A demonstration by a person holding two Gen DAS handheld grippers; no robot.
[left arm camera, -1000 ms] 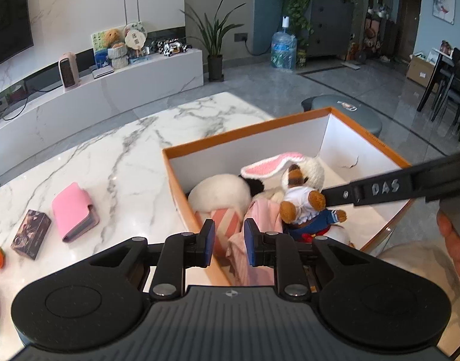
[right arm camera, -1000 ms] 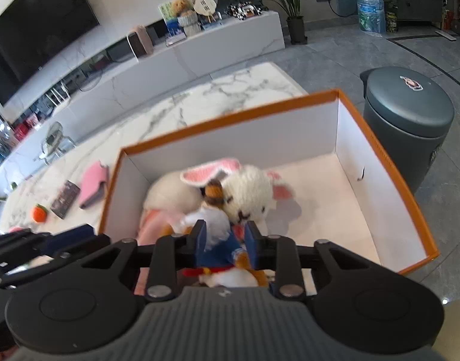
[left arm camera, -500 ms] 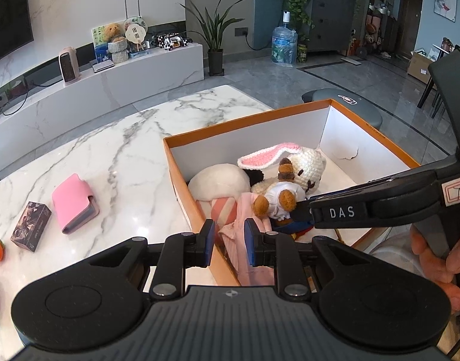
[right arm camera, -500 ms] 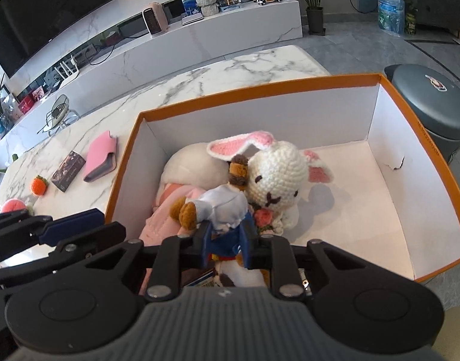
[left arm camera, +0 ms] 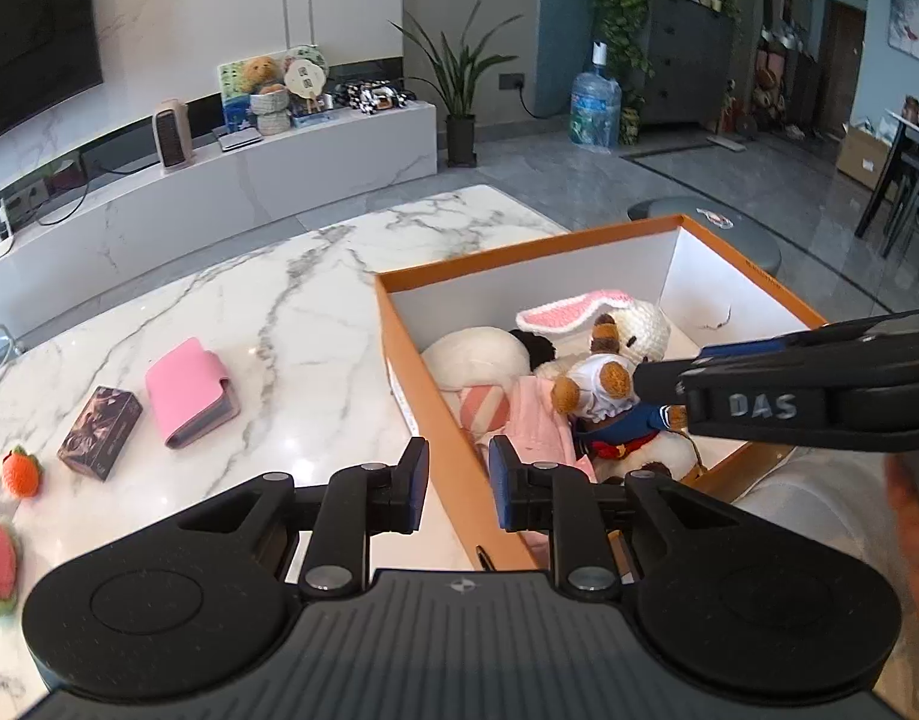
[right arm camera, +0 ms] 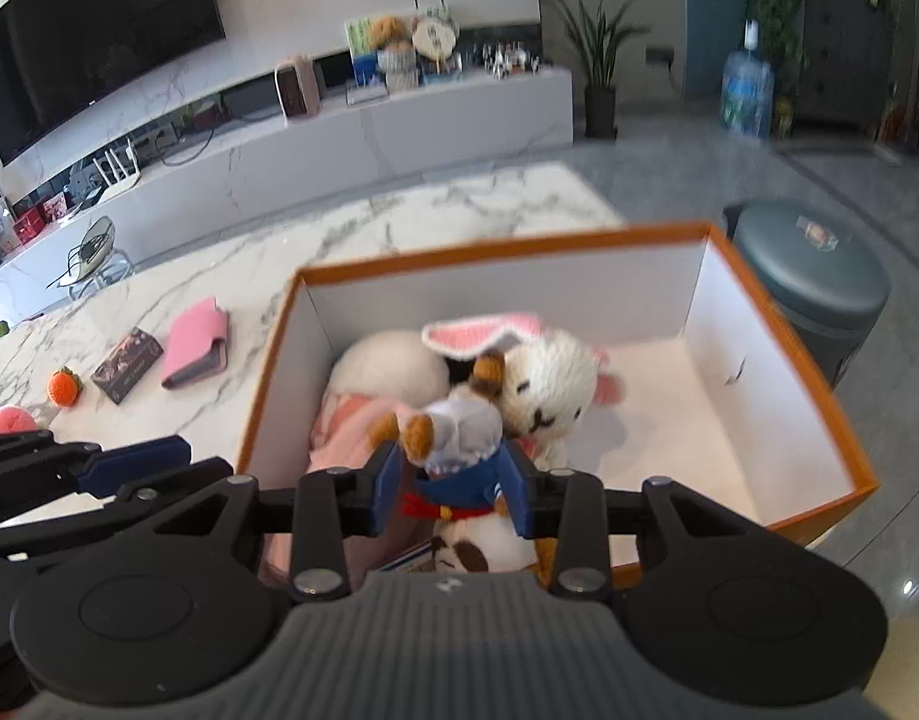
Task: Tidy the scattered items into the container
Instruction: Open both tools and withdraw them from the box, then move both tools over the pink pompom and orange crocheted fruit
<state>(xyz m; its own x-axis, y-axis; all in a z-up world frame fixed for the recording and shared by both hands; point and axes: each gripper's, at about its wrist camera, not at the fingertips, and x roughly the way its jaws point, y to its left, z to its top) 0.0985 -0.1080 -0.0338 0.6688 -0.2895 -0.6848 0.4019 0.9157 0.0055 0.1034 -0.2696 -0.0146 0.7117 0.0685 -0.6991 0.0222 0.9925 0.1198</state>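
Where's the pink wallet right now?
The pink wallet lies on the marble table, left of the orange box, beside the small dark box.

A white marble table [left arm camera: 291, 300] is seen bearing an orange-rimmed box [left arm camera: 441, 420], a pink wallet [left arm camera: 186, 390], a dark small box [left arm camera: 99, 432] and an orange knitted toy [left arm camera: 21, 471].

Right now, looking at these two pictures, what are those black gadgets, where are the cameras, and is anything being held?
A person holds two hand-held grippers, each with a camera looking along its fingers: one picture per hand. The left gripper is shut and empty. The right gripper has just been opening, with a small teddy bear between its fingers, inside the orange box beside a crochet rabbit. A pink wallet, a dark little box and an orange knitted toy lie on the marble table.
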